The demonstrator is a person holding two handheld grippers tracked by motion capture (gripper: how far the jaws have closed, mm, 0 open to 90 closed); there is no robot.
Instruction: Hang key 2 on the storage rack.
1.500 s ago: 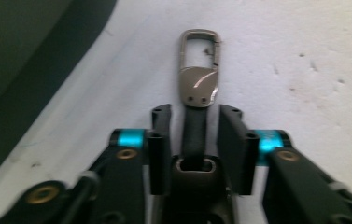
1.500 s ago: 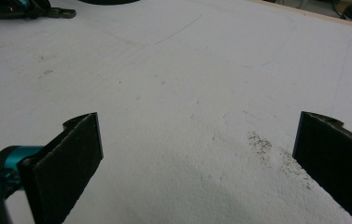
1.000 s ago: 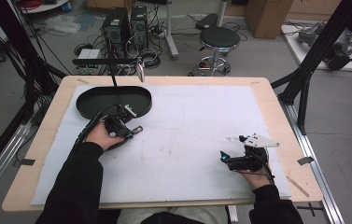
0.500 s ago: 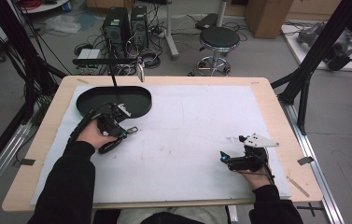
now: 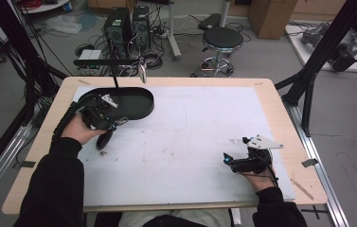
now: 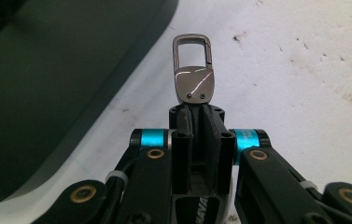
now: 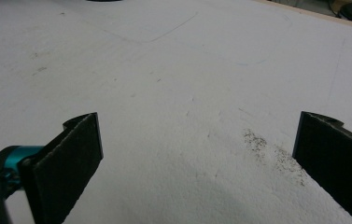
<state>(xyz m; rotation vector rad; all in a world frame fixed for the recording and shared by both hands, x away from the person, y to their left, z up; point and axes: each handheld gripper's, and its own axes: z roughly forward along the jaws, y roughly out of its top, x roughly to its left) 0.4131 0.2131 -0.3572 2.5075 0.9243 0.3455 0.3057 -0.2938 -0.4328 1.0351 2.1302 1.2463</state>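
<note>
The left gripper [image 6: 196,114] pinches a metal key clip [image 6: 193,72], which sticks out past its tips beside the black tray [image 6: 47,93]. The right gripper [image 7: 197,154] rests wide open over the white mat [image 7: 187,70], well apart.

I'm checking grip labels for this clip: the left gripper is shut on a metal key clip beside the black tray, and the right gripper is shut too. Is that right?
Not quite. The left gripper is indeed shut on the metal key clip beside the black tray. But the right gripper is open: the right gripper view shows its jaws wide apart over the white mat, holding nothing.

Tray [image 5: 133,111] at table's [image 5: 280,127] far left, clasp [image 6: 193,74] just beside tray
</note>
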